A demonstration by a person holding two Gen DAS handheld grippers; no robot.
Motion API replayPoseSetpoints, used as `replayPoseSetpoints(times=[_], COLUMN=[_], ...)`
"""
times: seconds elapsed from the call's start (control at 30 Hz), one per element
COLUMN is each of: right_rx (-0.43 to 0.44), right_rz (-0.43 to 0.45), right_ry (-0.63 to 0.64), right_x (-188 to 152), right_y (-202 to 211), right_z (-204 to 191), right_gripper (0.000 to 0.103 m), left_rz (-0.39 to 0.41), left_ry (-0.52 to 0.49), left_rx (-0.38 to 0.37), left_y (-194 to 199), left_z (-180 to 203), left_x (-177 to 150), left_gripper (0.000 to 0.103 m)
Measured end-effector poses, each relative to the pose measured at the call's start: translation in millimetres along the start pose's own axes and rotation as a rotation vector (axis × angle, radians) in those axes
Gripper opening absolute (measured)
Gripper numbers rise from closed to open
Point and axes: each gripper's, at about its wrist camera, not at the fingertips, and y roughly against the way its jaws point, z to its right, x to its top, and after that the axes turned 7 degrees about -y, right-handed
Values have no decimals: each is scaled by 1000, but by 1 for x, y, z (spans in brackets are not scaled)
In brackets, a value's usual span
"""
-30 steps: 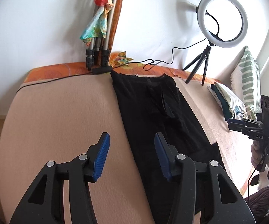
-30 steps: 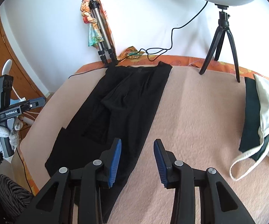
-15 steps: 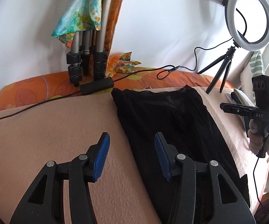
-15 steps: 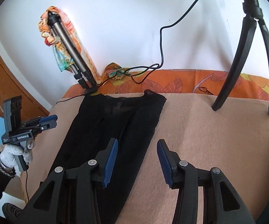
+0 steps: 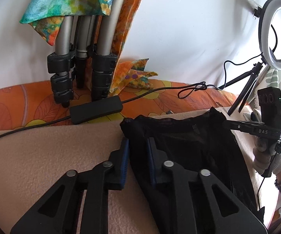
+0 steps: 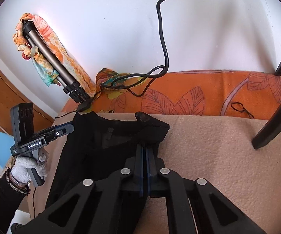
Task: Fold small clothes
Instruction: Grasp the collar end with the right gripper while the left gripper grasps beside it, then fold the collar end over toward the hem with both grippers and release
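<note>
Black sheer tights (image 5: 189,148) lie lengthwise on a beige blanket (image 5: 42,156), waistband at the far end. My left gripper (image 5: 137,146) has its blue pads around the waistband's left corner, the jaws narrowed with fabric bunched between them. My right gripper (image 6: 145,152) is shut on the waistband's right corner (image 6: 152,124), which puckers up ahead of the pads. Each gripper shows in the other's view, the right one (image 5: 238,125) at the far corner, the left one (image 6: 66,128) at the left edge of the tights (image 6: 101,146).
A folded tripod (image 5: 81,62) draped with a colourful scarf stands behind the waistband, with a black power brick (image 5: 96,112) and cable on the orange sheet. A ring light on a small tripod (image 5: 275,33) stands at the right; its leg (image 6: 277,117) is near my right gripper.
Both grippers moved forward to the waistband end and closed from wide open onto its two corners. The fabric there has bunched up.
</note>
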Motion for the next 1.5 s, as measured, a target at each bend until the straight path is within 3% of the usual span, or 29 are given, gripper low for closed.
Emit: replayPoseSetpoints(times=[0.17, 0.2, 0.23, 0.27, 0.33, 0.37, 0.5, 0.57, 0.6, 0.67, 0.7, 0.8, 1.2, 1.5], right_rx=[-53, -38, -20, -9, 40, 46, 58, 39, 38, 62, 57, 40, 135, 161], right_rz=[12, 16, 14, 11, 13, 24, -8, -27, -26, -42, -48, -40, 46, 71], right_ry=[27, 31, 24, 7, -34, -45, -66, -35, -20, -7, 1, 42, 123, 165], right_x=[7, 7, 7, 9, 12, 14, 20, 20, 19, 20, 20, 20, 16, -31], right_y=[5, 7, 9, 11, 14, 15, 3, -7, -9, -15, -17, -17, 60, 128], right_z=[4, 5, 7, 10, 17, 19, 21, 16, 13, 9, 7, -1, -42, -76], right_gripper=[0, 0, 3, 7, 35, 36, 36, 33, 32, 18, 7, 3, 2, 2], left_rz=[-6, -10, -21, -29, -24, -27, -26, -33, -32, -24, -18, -2, 88, 140], left_ry=[12, 14, 19, 25, 30, 29, 18, 0, -10, -20, -20, -15, -50, -89], left_rx=[-15, -17, -11, 3, -2, -4, -2, 0, 2, -11, -18, -36, -101, -123], left_y=[-7, -7, -9, -11, -14, -16, -22, -25, -26, -27, -26, -21, 49, 123], left_z=[-5, -5, -6, -6, -7, -6, 0, 4, 5, 7, 8, 10, 39, 79], left_x=[5, 5, 6, 7, 9, 11, 17, 17, 18, 18, 19, 20, 24, 5], left_gripper=[13, 16, 29, 43, 44, 44, 41, 18, 15, 6, 5, 4, 4, 4])
